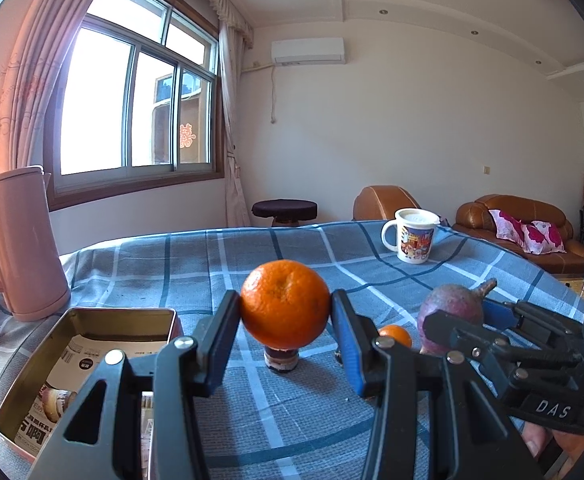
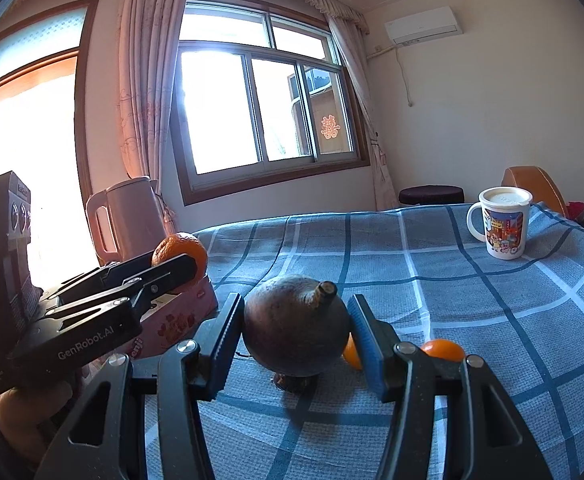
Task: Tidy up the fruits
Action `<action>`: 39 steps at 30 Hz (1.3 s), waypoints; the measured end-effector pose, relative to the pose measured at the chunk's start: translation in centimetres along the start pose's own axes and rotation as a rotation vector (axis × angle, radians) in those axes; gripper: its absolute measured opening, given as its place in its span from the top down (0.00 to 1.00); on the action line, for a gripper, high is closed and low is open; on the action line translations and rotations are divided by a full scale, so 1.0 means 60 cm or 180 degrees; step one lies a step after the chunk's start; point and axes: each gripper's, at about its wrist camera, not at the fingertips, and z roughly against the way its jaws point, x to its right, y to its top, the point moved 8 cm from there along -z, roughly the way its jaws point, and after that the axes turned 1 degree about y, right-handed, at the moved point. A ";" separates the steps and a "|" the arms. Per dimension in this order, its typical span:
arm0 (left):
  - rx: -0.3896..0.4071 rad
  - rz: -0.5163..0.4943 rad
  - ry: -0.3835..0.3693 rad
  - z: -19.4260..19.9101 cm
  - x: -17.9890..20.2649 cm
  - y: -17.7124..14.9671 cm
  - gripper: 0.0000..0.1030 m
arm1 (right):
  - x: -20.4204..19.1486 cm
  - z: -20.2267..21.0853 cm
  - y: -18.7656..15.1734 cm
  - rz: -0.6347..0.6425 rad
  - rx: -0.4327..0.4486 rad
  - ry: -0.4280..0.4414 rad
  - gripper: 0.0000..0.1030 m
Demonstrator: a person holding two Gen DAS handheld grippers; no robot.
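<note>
Home living room: leather sofa (image 1: 524, 216) beyond right tongs, curtained window (image 1: 139, 100) and kettle (image 1: 19, 248) left of left tongs.

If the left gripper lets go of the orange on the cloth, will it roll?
Probably yes: the orange is round, so it could roll on the flat checked cloth. Its skin looks firm, so the left gripper likely holds it without squashing. The tin box would stop it.

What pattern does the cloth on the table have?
The tablecloth is blue-grey with a dark blue and white check; the right wrist view shows it best.
</note>
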 end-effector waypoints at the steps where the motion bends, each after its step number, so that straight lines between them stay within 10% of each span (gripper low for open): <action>1: 0.0007 -0.0001 0.0026 0.002 -0.002 0.000 0.53 | -0.001 0.000 0.000 0.0014 0.0002 -0.0003 0.47; 39: -0.0223 0.0123 0.0343 0.003 -0.086 -0.019 0.53 | -0.077 -0.056 0.029 0.0259 -0.0231 0.0241 0.46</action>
